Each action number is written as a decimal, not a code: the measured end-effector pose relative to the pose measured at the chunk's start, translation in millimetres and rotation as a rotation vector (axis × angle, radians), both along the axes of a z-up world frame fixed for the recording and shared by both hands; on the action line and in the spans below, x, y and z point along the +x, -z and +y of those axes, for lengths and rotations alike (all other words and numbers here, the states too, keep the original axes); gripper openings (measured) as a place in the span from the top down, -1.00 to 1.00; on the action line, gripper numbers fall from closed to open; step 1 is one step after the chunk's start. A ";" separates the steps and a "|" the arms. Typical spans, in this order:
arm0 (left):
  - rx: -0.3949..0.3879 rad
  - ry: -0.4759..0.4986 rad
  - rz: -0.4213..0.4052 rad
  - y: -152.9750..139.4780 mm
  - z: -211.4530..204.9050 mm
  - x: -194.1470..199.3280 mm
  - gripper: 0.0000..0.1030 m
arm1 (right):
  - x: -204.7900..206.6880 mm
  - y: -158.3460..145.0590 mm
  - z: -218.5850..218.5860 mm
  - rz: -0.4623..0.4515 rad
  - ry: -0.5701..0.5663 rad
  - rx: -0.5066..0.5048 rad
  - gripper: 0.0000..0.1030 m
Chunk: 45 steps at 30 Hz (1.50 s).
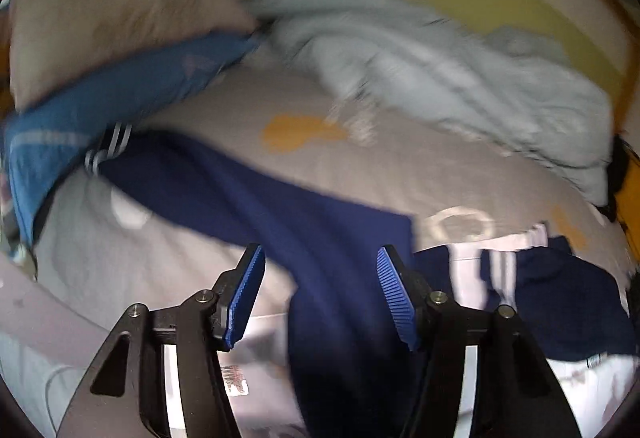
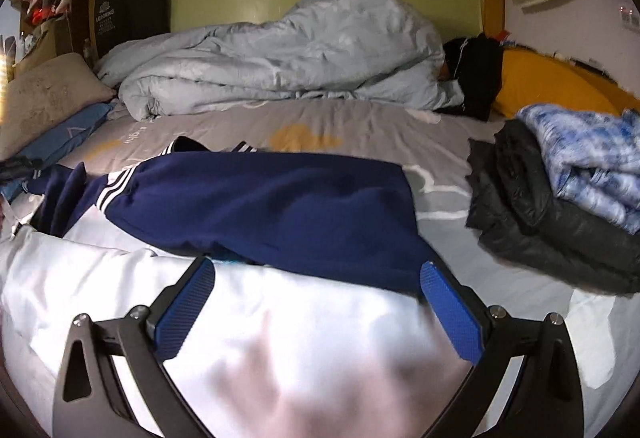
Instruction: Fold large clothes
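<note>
A navy and white track jacket [image 2: 280,206] with white sleeve stripes lies spread on the grey bed sheet [image 2: 360,126]. Its white panel [image 2: 260,338] fills the near part of the right wrist view. Over that panel, at the navy edge, my right gripper [image 2: 317,267] stands open with nothing pinched. In the blurred left wrist view a long navy part of the jacket [image 1: 240,190] runs from the upper left down between the fingers of my left gripper [image 1: 320,251]. The jaws stand apart there. The cloth lies against the right pad [image 1: 394,294], with a gap at the left pad.
A crumpled light blue duvet [image 2: 280,54] lies along the green-striped wall at the back. A beige pillow [image 2: 44,98] and a blue garment [image 2: 68,138] sit at the left. A stack with a black puffy jacket [image 2: 532,230] and a blue-white cloth [image 2: 588,158] is at the right, before a yellow cushion [image 2: 548,82].
</note>
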State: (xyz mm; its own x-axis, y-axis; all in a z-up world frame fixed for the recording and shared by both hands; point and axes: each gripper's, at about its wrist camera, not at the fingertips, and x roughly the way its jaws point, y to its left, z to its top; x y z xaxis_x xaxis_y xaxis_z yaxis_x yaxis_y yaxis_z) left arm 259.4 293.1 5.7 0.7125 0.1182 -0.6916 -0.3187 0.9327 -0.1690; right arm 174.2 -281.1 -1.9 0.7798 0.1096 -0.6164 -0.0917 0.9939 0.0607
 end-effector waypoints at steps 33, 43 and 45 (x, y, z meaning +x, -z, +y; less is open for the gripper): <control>-0.068 0.406 -0.104 -31.4 -138.4 -58.3 0.40 | -2.3 1.0 9.4 0.008 -0.046 0.014 -0.95; -0.142 0.185 -0.147 -38.9 -49.3 -60.0 -0.41 | -10.3 3.3 14.2 0.009 -0.074 -0.015 -0.95; -0.179 0.191 -0.119 -27.4 -37.1 -48.4 -0.38 | -8.4 4.1 14.2 0.015 -0.075 -0.012 -0.95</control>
State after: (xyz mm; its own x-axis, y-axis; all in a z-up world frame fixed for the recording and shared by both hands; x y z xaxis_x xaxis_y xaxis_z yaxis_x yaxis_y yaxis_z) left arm 211.0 256.0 33.2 0.7872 -0.1428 -0.5999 -0.1082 0.9257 -0.3624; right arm 165.8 -266.9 -6.0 0.7602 0.1598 -0.6297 -0.1647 0.9850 0.0511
